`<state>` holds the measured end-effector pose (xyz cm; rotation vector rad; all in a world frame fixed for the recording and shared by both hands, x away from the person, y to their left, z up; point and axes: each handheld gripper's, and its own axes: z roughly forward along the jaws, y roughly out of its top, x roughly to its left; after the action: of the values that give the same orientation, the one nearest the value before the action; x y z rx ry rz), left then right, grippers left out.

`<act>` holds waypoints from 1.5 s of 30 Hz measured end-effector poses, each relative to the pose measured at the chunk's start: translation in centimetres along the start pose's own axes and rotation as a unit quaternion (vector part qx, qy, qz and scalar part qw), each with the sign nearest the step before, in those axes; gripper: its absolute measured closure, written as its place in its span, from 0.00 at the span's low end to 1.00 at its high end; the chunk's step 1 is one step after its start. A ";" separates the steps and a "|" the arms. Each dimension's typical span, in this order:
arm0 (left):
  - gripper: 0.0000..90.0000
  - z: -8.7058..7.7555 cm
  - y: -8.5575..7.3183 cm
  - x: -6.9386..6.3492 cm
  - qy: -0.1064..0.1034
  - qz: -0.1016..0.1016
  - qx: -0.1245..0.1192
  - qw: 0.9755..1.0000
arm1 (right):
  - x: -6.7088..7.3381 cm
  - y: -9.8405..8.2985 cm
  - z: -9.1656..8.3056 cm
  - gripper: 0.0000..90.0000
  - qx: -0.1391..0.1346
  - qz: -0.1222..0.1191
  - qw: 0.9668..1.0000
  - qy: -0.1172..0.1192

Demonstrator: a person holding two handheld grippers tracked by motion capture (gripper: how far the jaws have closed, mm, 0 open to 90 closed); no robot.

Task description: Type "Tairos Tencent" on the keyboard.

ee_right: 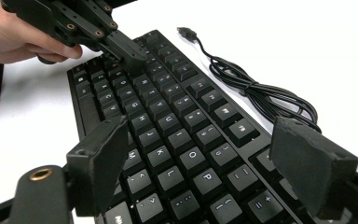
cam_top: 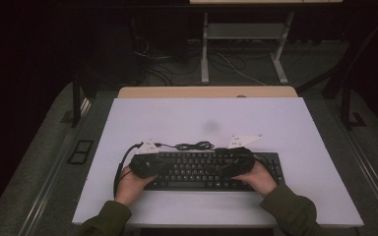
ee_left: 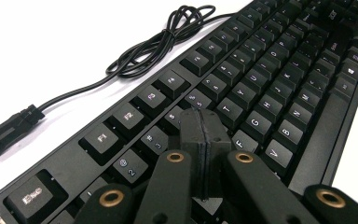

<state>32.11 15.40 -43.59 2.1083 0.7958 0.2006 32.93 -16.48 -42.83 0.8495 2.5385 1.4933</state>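
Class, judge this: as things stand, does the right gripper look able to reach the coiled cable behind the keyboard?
Probably yes: the right gripper is open over the keyboard, and nothing lies between it and the coiled cable.
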 end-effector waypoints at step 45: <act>0.28 -1.0 -0.1 -0.6 0.016 -0.015 -0.022 1.000 | 2.7 1.5 2.8 0.99 0.044 -0.037 0.996 0.067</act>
<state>31.22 15.74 -42.93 2.0558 0.8346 0.2344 32.25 -12.42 -42.49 0.6778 2.7178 1.4726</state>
